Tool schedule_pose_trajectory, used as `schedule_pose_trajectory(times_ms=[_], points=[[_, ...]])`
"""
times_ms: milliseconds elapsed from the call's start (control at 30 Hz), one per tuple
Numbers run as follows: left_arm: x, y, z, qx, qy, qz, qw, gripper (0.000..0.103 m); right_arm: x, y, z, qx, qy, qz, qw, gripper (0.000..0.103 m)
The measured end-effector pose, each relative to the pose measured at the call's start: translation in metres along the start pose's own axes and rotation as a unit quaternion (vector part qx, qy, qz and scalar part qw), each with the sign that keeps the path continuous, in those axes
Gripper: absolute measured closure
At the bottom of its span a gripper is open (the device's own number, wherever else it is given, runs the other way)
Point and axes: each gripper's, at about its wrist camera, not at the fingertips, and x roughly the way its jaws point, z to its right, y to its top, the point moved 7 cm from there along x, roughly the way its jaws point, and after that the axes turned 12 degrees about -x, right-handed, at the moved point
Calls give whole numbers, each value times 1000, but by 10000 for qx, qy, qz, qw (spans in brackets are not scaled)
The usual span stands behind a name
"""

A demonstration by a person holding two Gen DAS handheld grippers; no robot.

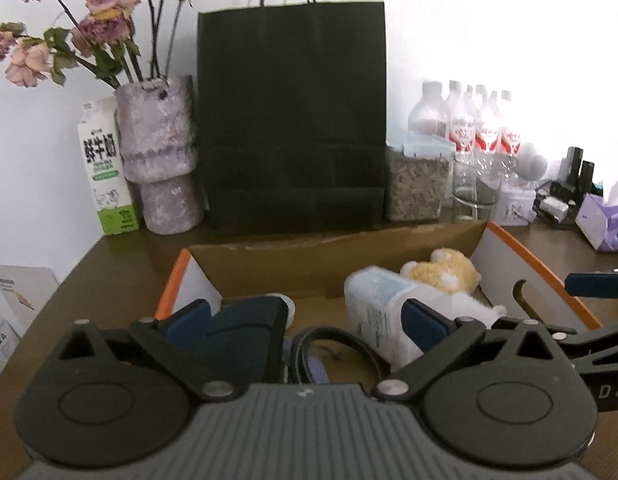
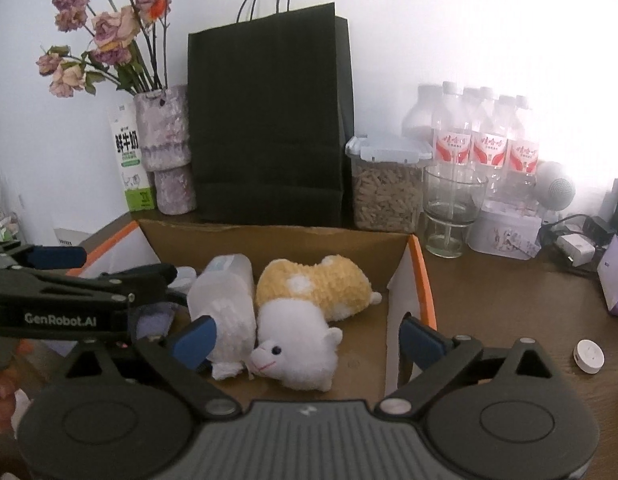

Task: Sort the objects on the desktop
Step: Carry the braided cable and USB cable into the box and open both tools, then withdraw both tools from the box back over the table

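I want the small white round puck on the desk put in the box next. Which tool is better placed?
The right tool. The white puck lies on the table just right of the box, beside that open tool. The left tool sits over the box's left side.

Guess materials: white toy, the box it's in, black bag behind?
White toy: plush, fuzzy matte pile, likely synthetic.
Box: corrugated cardboard, raw brown inside, white outer face with orange edges.
Black bag: matte paper going by the sharp creases; thin cord handles.
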Motion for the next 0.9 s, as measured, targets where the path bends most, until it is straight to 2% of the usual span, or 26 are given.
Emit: schedule_pose_trajectory(times_ms=[467, 733, 900], points=[[-64, 23, -11, 24, 24, 469, 9989, 0, -59, 15, -11, -79, -115, 394, 9991, 0], [-108, 7, -29, 50, 116, 501, 9987, 0, -99, -10, -32, -215, -78, 317, 9992, 0], [-129, -15, -44, -31, 143, 394, 9991, 0, -118, -33, -50, -295, -21, 205, 9994, 0]])
